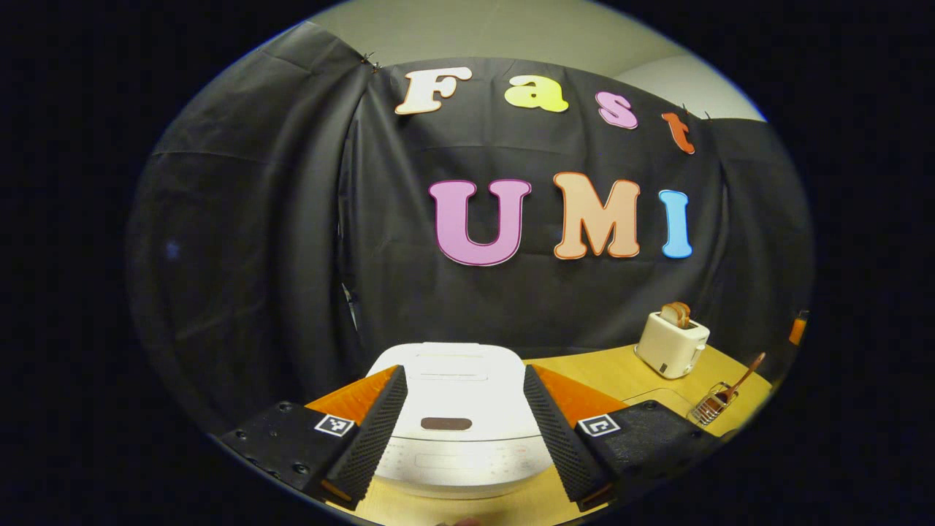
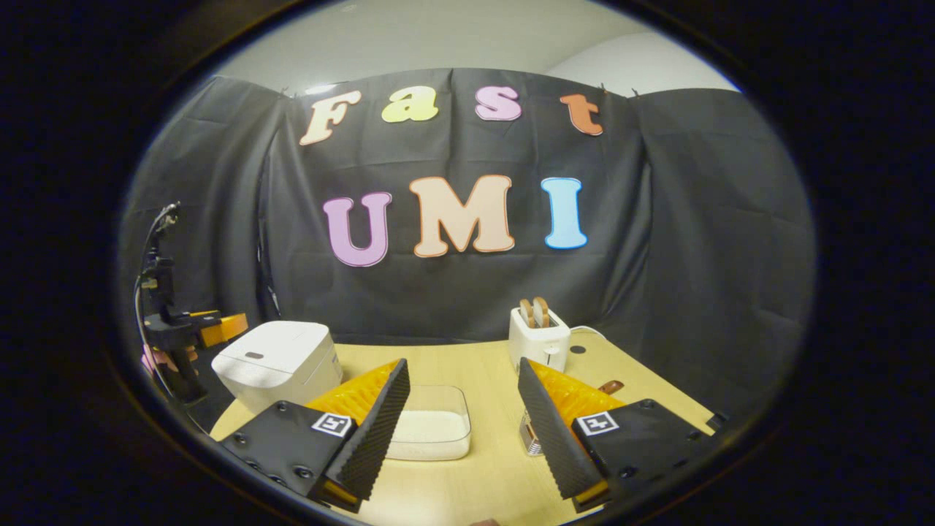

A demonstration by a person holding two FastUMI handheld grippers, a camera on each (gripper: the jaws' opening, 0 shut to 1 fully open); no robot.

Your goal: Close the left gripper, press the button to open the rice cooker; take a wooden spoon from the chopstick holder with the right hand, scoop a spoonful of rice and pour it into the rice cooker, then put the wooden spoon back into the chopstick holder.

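The white rice cooker (image 1: pixel 460 409) stands with its lid down, and its dark oval button (image 1: pixel 446 424) faces me. My left gripper (image 1: pixel 464 371) hovers open just in front of it, a finger on either side of the lid. To the right, a wooden spoon (image 1: pixel 743 378) leans in the wire chopstick holder (image 1: pixel 708 407). My right gripper (image 2: pixel 462 364) is open and holds nothing above a clear box of white rice (image 2: pixel 431 427). The chopstick holder (image 2: pixel 529 438) is half hidden behind the right finger, with the spoon handle (image 2: pixel 611 386) poking out. The rice cooker (image 2: pixel 281 361) sits at the left.
A white toaster (image 2: pixel 539 336) with bread slices stands at the back of the wooden table (image 2: pixel 482 365), its cord trailing right. The other gripper (image 2: pixel 208 325) and the hand holding it are at the table's far left edge. The toaster (image 1: pixel 672 343) stands behind the chopstick holder.
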